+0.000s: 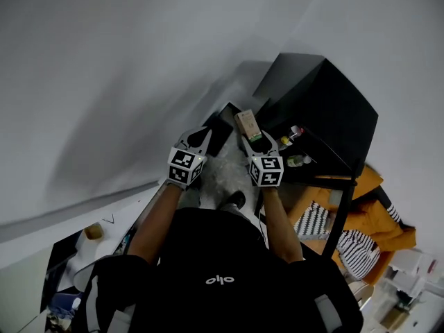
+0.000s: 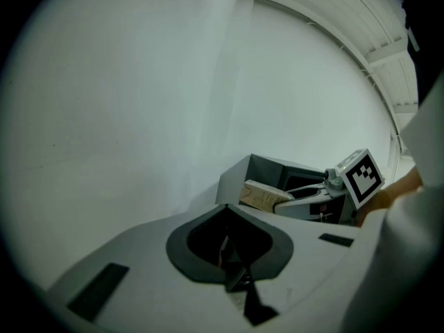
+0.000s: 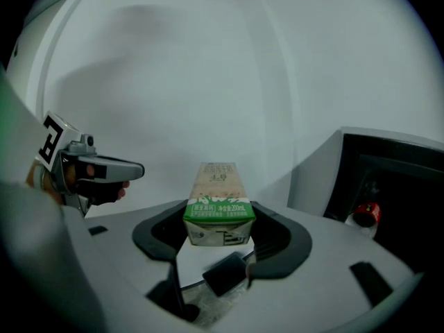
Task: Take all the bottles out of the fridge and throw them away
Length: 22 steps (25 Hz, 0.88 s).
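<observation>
Milk carton gripped between right gripper jaws, near fridge; left gripper closed, empty; fridge interior dark.

A plain white wall filled most of the head view. It was dimly and evenly lit, with a broad soft shadow lying across it. A grey strip ran along its lower edge. To the right stood a thin black metal frame post. Crumpled orange cloth and black-and-white striped fabric lay around it. In the left gripper view, white ribbed panelling curved across the upper right.
</observation>
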### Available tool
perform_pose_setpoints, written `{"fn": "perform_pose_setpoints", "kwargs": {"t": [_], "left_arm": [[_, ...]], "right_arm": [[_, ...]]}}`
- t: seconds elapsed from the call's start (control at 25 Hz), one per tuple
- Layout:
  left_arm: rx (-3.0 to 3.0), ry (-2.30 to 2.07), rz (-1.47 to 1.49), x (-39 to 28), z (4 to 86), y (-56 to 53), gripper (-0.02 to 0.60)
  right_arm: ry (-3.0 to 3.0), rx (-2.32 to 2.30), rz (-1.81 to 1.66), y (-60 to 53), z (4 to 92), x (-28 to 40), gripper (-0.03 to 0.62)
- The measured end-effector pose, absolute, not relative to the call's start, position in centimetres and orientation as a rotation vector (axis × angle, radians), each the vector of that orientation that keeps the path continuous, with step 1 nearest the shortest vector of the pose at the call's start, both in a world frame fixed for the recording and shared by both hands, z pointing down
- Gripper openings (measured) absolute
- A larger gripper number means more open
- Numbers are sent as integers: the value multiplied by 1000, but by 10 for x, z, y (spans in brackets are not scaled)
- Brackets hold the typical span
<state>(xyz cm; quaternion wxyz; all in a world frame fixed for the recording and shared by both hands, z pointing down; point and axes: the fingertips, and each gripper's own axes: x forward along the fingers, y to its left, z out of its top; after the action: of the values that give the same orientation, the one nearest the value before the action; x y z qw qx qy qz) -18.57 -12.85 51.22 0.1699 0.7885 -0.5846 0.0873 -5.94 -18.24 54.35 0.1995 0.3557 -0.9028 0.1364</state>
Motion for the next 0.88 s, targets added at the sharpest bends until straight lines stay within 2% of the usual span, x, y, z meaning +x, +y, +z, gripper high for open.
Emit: {"fn": "perform_pose_setpoints", "kwargs": {"t": [0.36, 0.88], "left_arm": [[2181, -1612, 224, -196, 582, -147, 2], [2137, -1502, 350, -218, 775, -176, 2]], "right_arm": [[-2478, 898, 466, -191, 628, -95, 266], [-2407, 993, 633, -199, 835, -109, 267]]}}
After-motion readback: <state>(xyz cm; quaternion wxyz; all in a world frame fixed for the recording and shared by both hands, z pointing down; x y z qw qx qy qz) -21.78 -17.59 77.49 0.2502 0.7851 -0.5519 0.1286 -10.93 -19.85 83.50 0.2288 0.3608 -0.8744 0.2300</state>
